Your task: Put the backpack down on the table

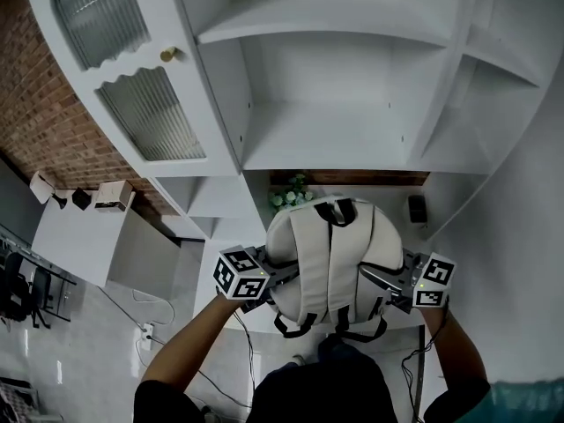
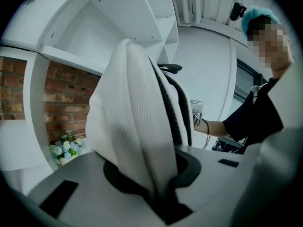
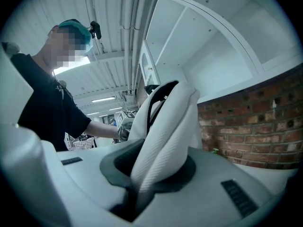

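White shelving point(image 1: 352, 104) rose behind the table point(image 1: 395, 223). Between the tools hung the backpack point(image 1: 330, 263). The left gripper point(image 1: 280, 282) and right gripper point(image 1: 388, 289) were each clamped narrowly on a fabric fold. Gripped by cloth alone, it could slip free or swing into the flowers point(image 1: 291, 196) ahead.

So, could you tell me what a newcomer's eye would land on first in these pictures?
A white backpack with dark straps hangs at the lower middle of the head view, its sides pinched by the left hand-held gripper and the right hand-held gripper. Behind it rises a big white shelf unit, with a small bunch of pale flowers just beyond the backpack's top.
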The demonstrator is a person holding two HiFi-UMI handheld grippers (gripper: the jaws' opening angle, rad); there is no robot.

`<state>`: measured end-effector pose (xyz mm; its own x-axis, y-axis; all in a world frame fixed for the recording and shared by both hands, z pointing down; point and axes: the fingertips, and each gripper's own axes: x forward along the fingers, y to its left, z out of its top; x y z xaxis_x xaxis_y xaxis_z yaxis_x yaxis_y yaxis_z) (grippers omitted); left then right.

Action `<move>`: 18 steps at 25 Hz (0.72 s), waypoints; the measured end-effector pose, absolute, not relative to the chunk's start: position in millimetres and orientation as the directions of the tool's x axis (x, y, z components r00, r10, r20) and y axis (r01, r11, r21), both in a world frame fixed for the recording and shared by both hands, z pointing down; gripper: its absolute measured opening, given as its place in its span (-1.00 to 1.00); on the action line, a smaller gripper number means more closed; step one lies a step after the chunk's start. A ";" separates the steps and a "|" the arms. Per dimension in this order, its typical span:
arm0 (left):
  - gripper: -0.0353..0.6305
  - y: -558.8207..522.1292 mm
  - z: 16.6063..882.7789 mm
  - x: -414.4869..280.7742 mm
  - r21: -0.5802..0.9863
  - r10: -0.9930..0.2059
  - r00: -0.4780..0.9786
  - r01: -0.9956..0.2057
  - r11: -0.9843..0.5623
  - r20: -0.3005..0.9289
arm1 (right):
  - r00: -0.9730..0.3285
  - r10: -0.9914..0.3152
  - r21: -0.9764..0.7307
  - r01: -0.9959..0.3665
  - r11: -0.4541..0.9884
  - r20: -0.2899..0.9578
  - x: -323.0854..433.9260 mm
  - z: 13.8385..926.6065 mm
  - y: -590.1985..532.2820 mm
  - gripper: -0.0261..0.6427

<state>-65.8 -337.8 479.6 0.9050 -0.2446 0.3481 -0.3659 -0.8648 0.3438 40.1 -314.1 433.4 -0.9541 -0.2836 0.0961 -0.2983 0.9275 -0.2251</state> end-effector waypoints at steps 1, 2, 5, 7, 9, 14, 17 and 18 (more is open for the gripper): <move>-0.63 -342.2 482.0 -64.8 0.344 -0.247 0.904 -0.369 -0.863 0.349 | -0.955 -0.281 -0.229 -0.296 0.927 0.097 41.1 435.9 -318.8 -0.69; -0.63 -346.1 484.7 -64.4 0.346 -0.249 0.903 -0.372 -0.861 0.350 | -0.955 -0.278 -0.231 -0.294 0.927 0.100 41.7 438.5 -323.3 -0.69; -0.63 -356.4 492.8 -62.7 0.354 -0.248 0.903 -0.374 -0.857 0.352 | -0.955 -0.280 -0.236 -0.296 0.926 0.098 43.9 445.6 -335.7 -0.69; -0.63 -359.3 500.1 -61.8 0.353 -0.245 0.901 -0.373 -0.858 0.357 | -0.954 -0.286 -0.247 -0.300 0.921 0.092 45.1 453.1 -339.2 -0.69; -0.63 -360.7 508.4 -62.7 0.347 -0.247 0.898 -0.377 -0.859 0.365 | -0.953 -0.291 -0.259 -0.304 0.917 0.088 44.7 462.4 -340.9 -0.70; -0.63 -369.4 529.4 -57.5 0.356 -0.244 0.893 -0.383 -0.852 0.378 | -0.952 -0.295 -0.260 -0.308 0.915 0.089 50.0 482.5 -349.5 -0.69; -0.63 -371.1 545.5 -56.6 0.349 -0.239 0.888 -0.385 -0.855 0.393 | -0.951 -0.296 -0.262 -0.310 0.914 0.093 50.3 497.1 -350.8 -0.69; -0.63 -371.5 551.6 -57.0 0.347 -0.239 0.885 -0.388 -0.854 0.399 | -0.950 -0.299 -0.265 -0.313 0.912 0.095 49.8 503.0 -350.8 -0.69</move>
<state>-57.0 -371.5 551.6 0.8850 -0.2395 0.3994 -0.3877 -0.8540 0.3469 49.8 -350.8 503.0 -0.9497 -0.2986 0.0947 -0.3132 0.9119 -0.2654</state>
